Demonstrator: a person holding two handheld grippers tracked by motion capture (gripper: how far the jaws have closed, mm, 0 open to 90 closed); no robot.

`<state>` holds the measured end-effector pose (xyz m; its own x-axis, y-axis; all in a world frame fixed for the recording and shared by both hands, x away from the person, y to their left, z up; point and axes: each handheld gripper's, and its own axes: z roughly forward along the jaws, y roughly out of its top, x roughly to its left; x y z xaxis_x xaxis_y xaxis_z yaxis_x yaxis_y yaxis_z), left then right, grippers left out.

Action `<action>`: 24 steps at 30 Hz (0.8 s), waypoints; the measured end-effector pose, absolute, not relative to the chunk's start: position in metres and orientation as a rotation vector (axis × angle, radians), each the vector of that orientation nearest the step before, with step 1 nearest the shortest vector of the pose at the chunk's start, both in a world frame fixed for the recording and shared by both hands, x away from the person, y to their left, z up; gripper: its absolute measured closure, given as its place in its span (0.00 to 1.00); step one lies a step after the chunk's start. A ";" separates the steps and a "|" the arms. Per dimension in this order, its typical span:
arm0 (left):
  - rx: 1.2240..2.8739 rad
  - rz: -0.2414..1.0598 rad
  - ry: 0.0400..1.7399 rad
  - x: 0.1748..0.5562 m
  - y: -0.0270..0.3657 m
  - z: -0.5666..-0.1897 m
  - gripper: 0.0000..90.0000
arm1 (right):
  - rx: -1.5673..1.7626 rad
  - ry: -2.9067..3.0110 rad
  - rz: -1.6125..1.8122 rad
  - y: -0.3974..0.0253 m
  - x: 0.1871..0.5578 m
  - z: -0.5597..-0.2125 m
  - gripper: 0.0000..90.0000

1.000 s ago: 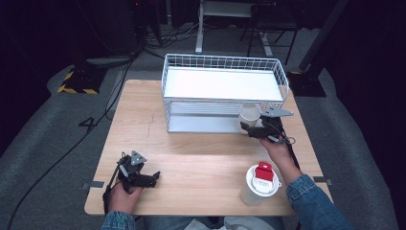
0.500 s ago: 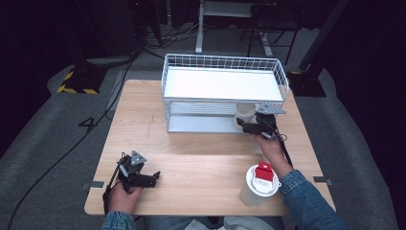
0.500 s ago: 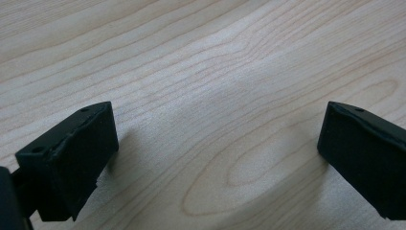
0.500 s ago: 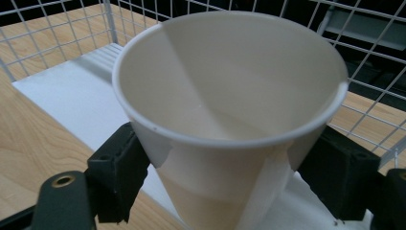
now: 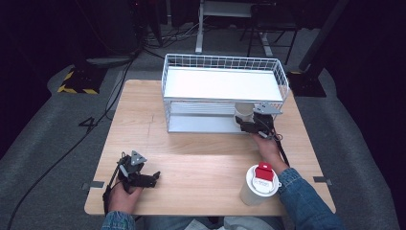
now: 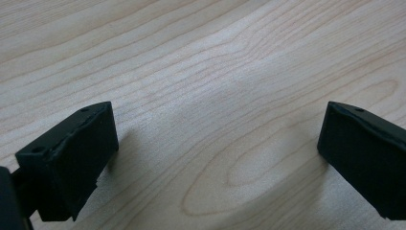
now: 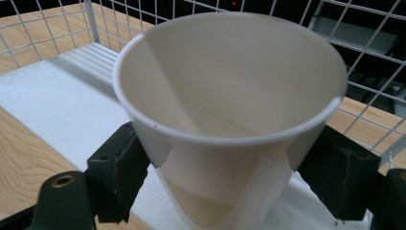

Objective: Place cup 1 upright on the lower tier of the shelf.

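Since the earlier frames the right gripper (image 5: 250,126) has carried the paper cup (image 5: 242,113) leftward and forward, from the open table just off the rack's right front corner to the mouth of the rack's lower tier; the left gripper (image 5: 143,178) has stayed where it was near the table's front left edge.

Largest of the containers is the white wire rack (image 5: 282,79), two tiers high, standing on the far half of the table. Its upper tier is a shallow wire-walled tray lined with a bare white sheet. The lower shelf (image 7: 52,96) is white too, and in the right gripper view it runs under and behind the cup, with the grid wall rising beyond.

Next is a white lidded tub (image 5: 251,194) near the front right edge, beside the person's right forearm, with a small red and white thing (image 5: 263,174) lying on its lid; what is inside the tub cannot be told.

The paper cup (image 7: 230,115) is upright, open end up and empty inside, sitting at the right front of the lower tier. The right gripper's jaws are closed against its two sides, holding it. The left gripper's jaws stand wide apart with nothing between them, over bare wood (image 6: 210,96).

The table (image 5: 143,115) is pale wood grain. Around it lies grey carpet, with a dark room, cables and desk legs beyond.
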<state>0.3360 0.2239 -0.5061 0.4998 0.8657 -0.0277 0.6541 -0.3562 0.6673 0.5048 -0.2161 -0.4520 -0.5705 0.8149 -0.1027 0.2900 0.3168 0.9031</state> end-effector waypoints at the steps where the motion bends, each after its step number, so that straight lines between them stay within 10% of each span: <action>1: 2.123 0.440 1.241 0.336 0.224 -0.506 0.01 | 0.970 2.026 1.220 -0.216 0.505 -0.452 0.24; 24: 2.124 0.439 1.243 0.336 0.224 -0.506 0.01 | 1.007 2.037 1.210 -0.214 0.510 -0.462 0.24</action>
<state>0.3359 0.2239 -0.5061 0.4993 0.8659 -0.0291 0.6555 -0.3556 0.6663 0.5097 -0.2140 -0.4619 -0.5616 0.8229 -0.0862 0.3177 0.3107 0.8959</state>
